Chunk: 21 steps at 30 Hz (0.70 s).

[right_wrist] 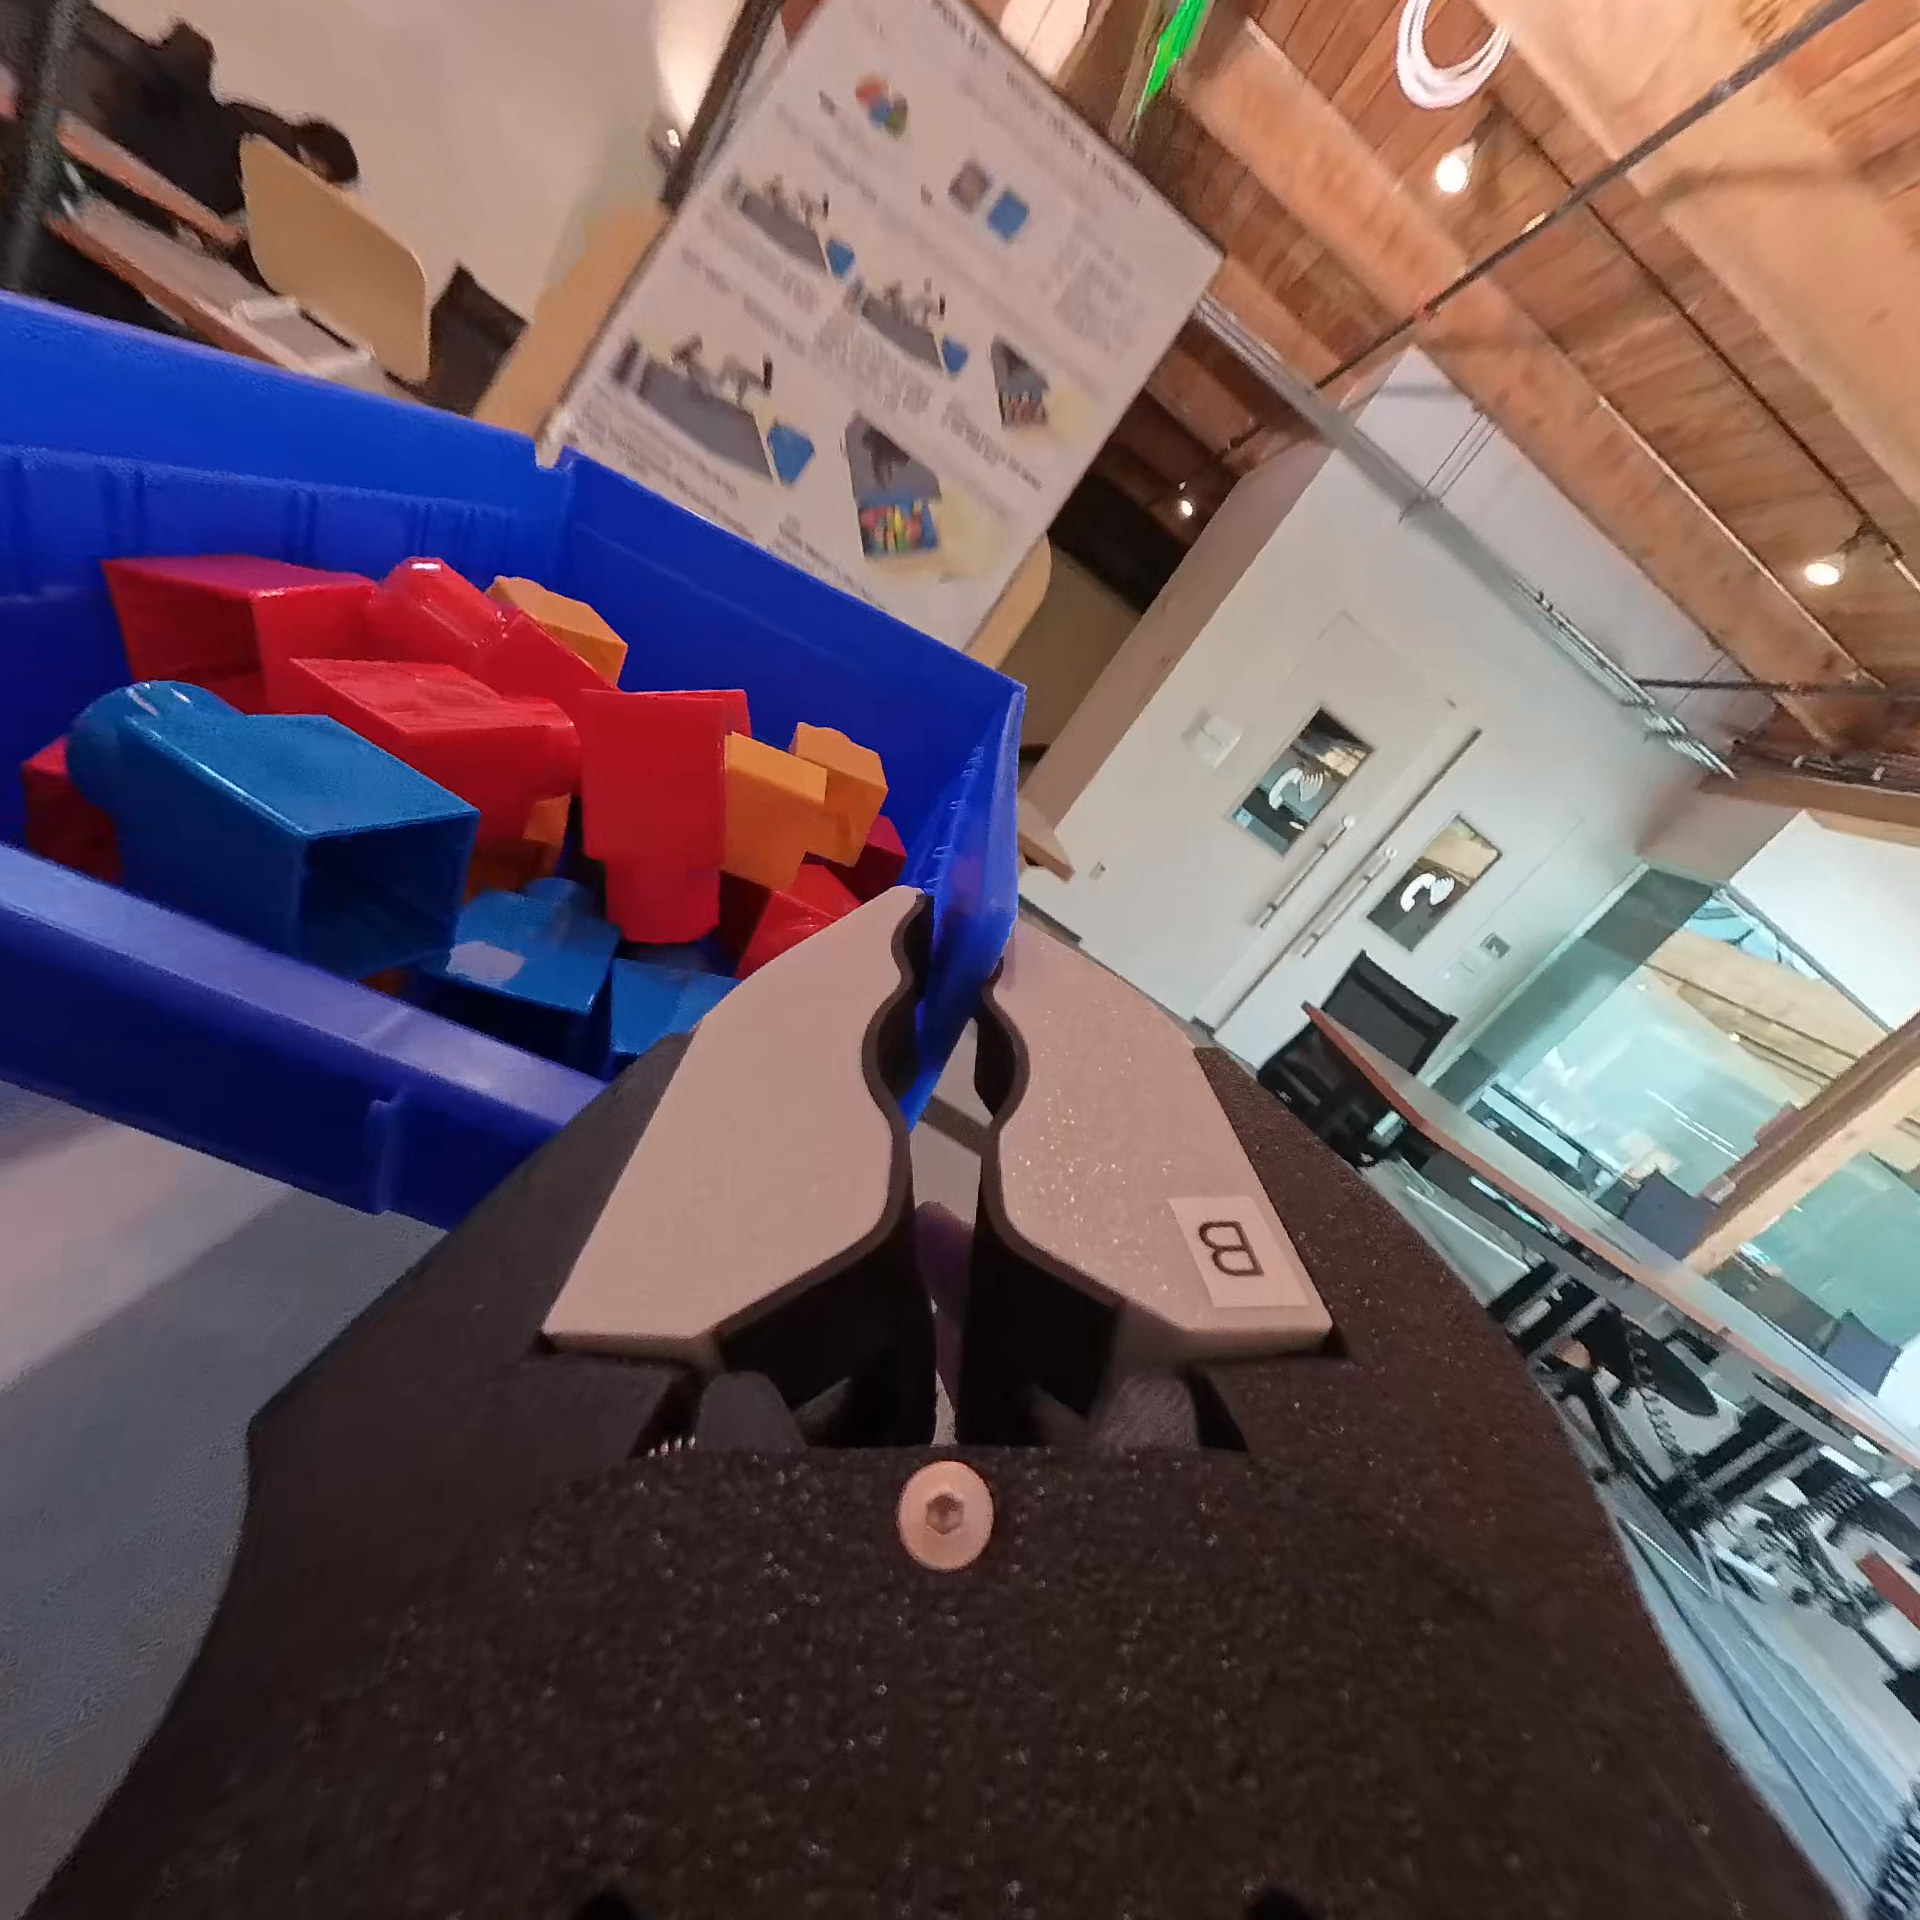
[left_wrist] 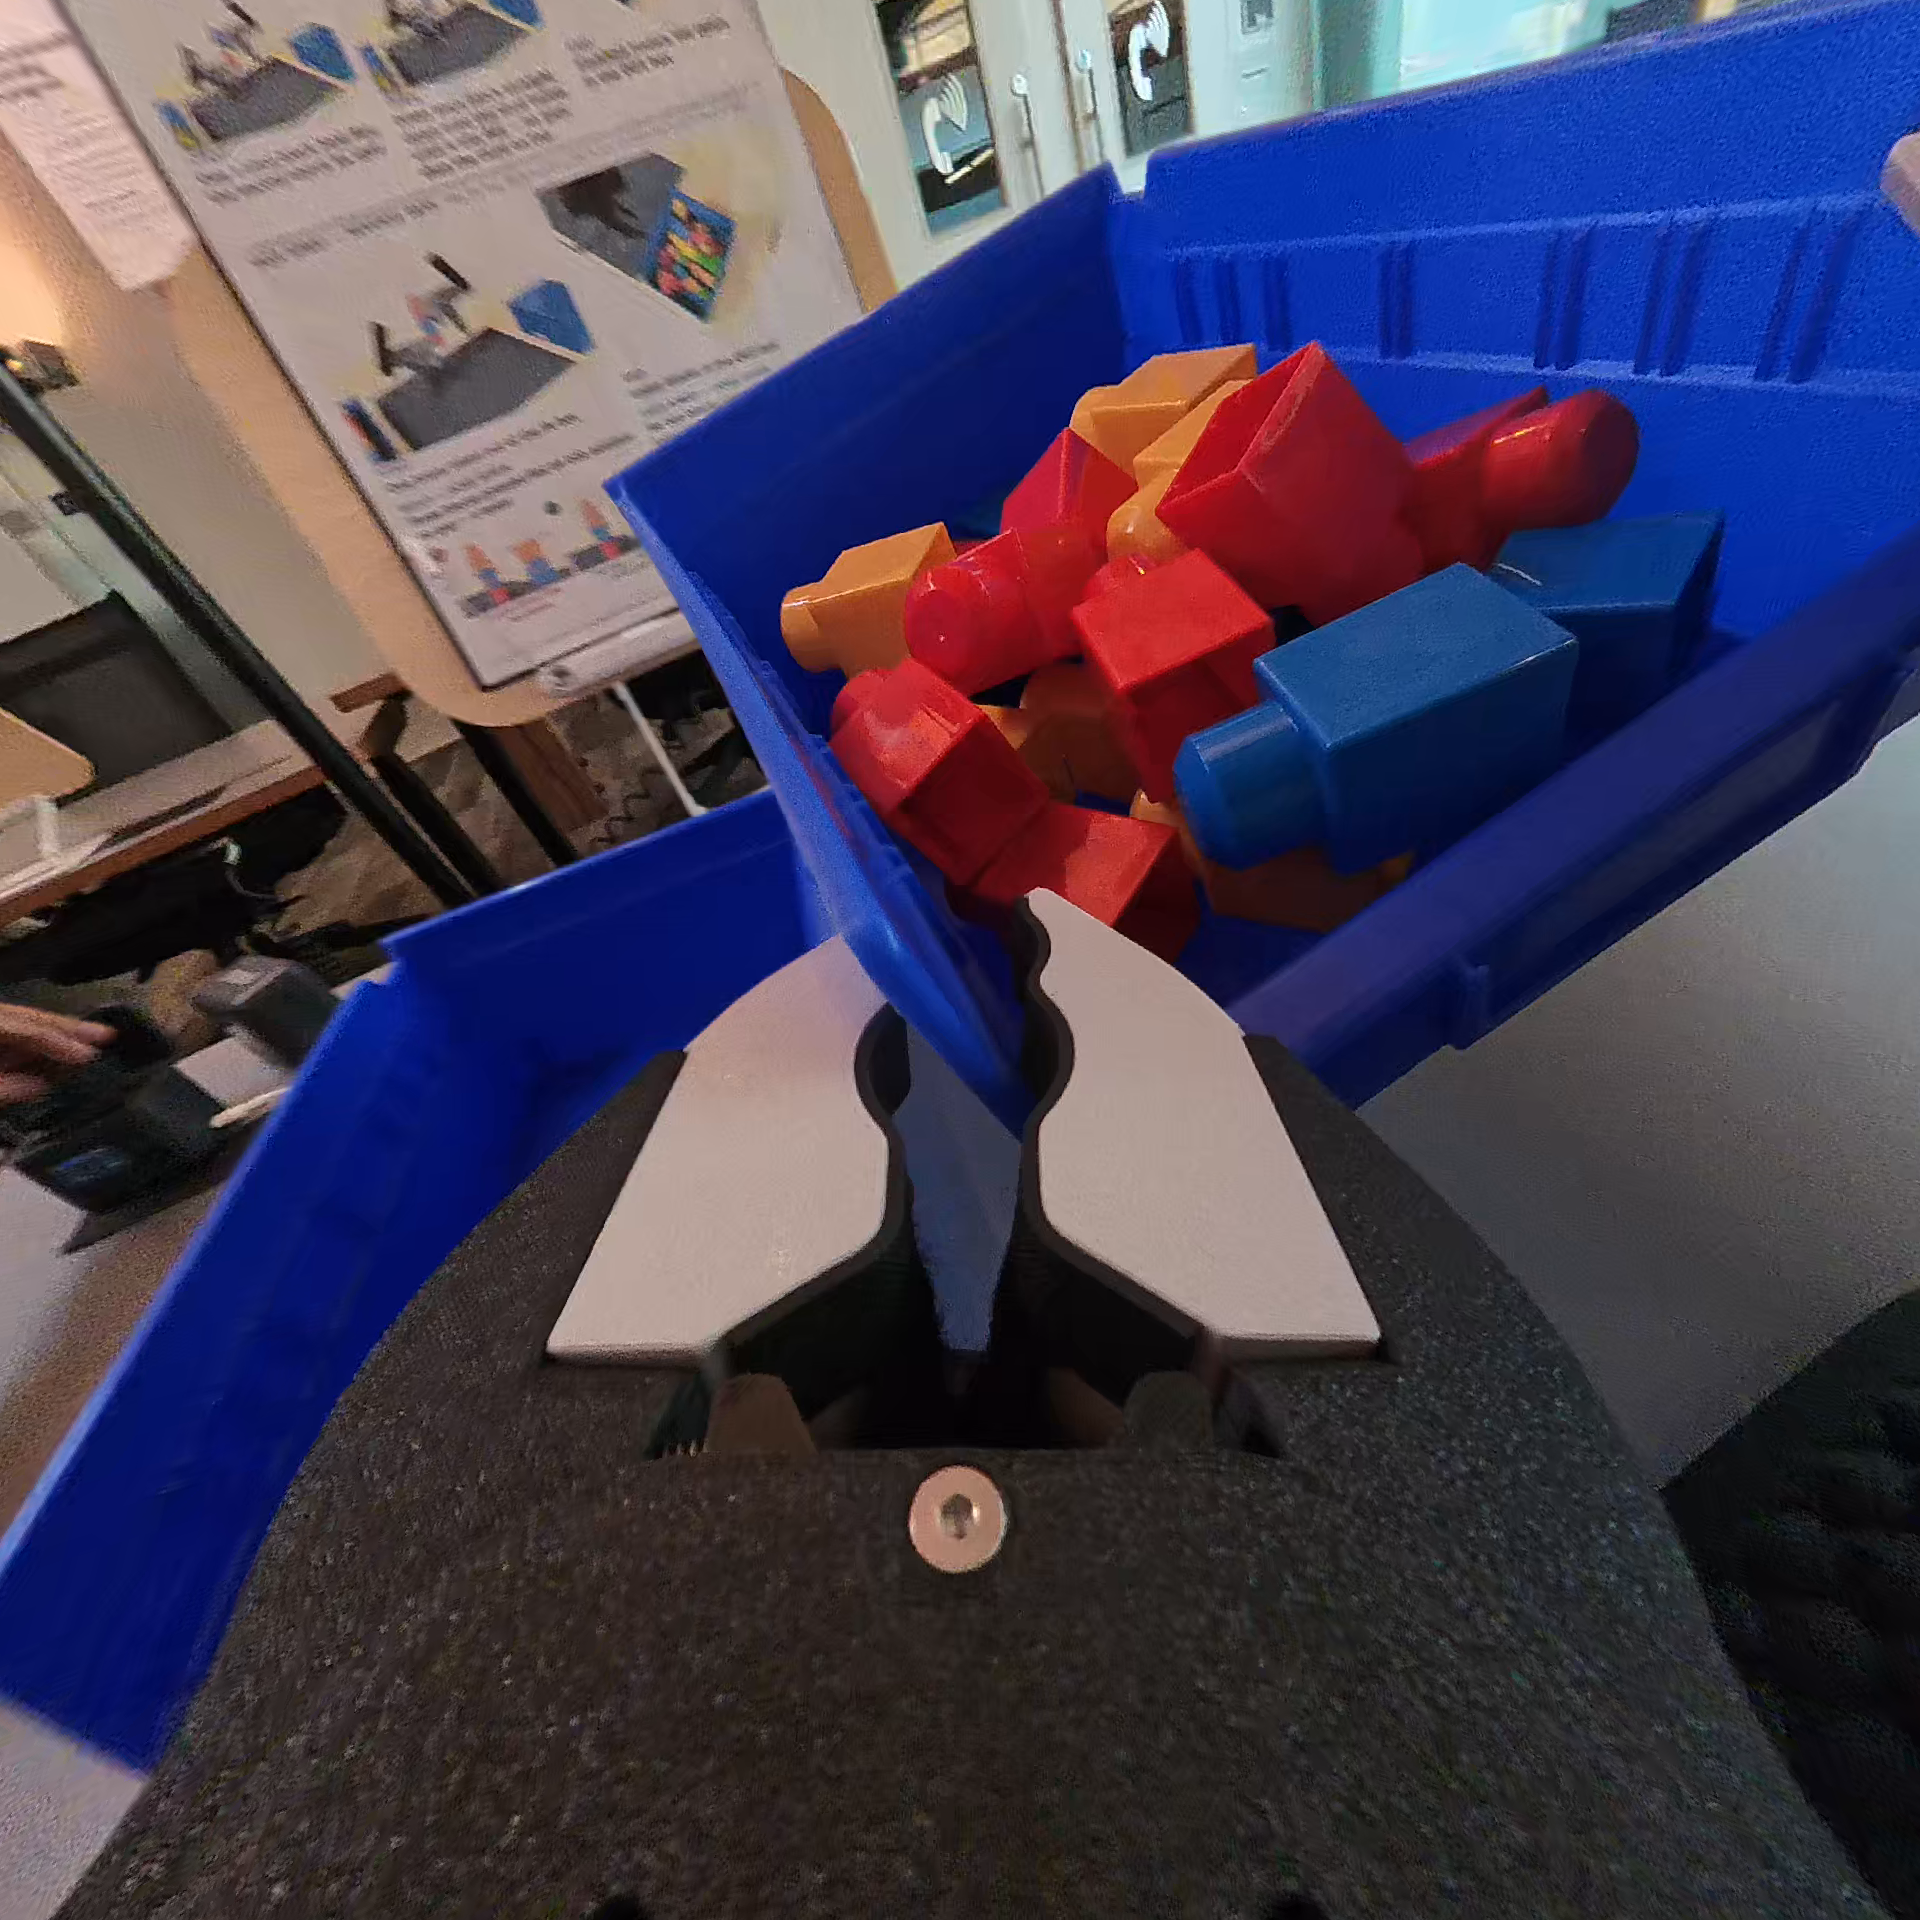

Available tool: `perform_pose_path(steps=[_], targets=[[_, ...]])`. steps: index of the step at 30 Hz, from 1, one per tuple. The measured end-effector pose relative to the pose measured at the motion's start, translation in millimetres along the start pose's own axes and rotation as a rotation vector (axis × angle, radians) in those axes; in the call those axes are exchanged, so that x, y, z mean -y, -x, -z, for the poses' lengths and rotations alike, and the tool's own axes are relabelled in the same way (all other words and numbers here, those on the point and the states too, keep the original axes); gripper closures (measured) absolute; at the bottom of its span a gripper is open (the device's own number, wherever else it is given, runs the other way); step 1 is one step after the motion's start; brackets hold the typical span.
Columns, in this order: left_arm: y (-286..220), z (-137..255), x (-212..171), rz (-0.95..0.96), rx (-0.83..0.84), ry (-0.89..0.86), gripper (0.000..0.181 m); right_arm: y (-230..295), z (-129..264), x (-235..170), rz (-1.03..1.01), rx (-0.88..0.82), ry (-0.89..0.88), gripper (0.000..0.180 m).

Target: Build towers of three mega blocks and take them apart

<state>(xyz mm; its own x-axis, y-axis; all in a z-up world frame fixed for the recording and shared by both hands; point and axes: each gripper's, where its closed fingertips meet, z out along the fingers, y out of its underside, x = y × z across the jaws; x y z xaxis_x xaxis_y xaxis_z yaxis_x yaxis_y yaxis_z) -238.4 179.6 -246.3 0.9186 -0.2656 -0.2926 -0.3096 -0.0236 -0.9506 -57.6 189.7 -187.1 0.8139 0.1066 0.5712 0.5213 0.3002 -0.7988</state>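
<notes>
Both grippers are clamped on the same blue bin (left_wrist: pixel 1558 260), one at each end wall, and the bin is held tilted above the pale desk (left_wrist: pixel 1662 1039). The left gripper (left_wrist: pixel 966 997) has its jaws closed on the thin end wall, one finger outside and one inside. The right gripper (right_wrist: pixel 951 956) pinches the opposite end wall the same way. The mega blocks (left_wrist: pixel 1195 644), red, orange and blue, lie heaped loose inside the bin, just ahead of and slightly right of the left jaws, and ahead and left of the right jaws. A large blue block (left_wrist: pixel 1392 727) lies on its side nearest the bin's low front lip, its stud pointing toward the left jaws; in the right wrist view the same blue block (right_wrist: pixel 281 810) shows its hollow underside. No tower is begun. The bin's long axis runs from one pair of jaws to the other, so the coming move likely turns on both hands rotating together about that axis to spill the blocks over the low lip. Uneven turning could twist the wall out of a grip. A second blue bin (left_wrist: pixel 312 1247) sits below and left of the left jaws.
</notes>
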Motion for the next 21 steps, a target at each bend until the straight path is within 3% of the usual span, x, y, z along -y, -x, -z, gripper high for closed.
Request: perform_pose_path(steps=[5, 12, 21], targets=[[70.1, 45.1, 6.1, -0.012, 0.107, 0.001, 0.164, 44.3, -16.6, 65.5, -0.057, 0.062, -0.098, 0.175], [172.1, 136.0, -24.8, -0.057, 0.279, 0.109, 0.164, 155.8, -28.2, 140.2, -0.118, 0.233, -0.193, 0.174], [227.1, 257.2, -82.0, -0.100, 0.416, 0.371, 0.163, 287.5, 9.0, 180.7, -0.180, 0.502, -0.248, 0.172]])
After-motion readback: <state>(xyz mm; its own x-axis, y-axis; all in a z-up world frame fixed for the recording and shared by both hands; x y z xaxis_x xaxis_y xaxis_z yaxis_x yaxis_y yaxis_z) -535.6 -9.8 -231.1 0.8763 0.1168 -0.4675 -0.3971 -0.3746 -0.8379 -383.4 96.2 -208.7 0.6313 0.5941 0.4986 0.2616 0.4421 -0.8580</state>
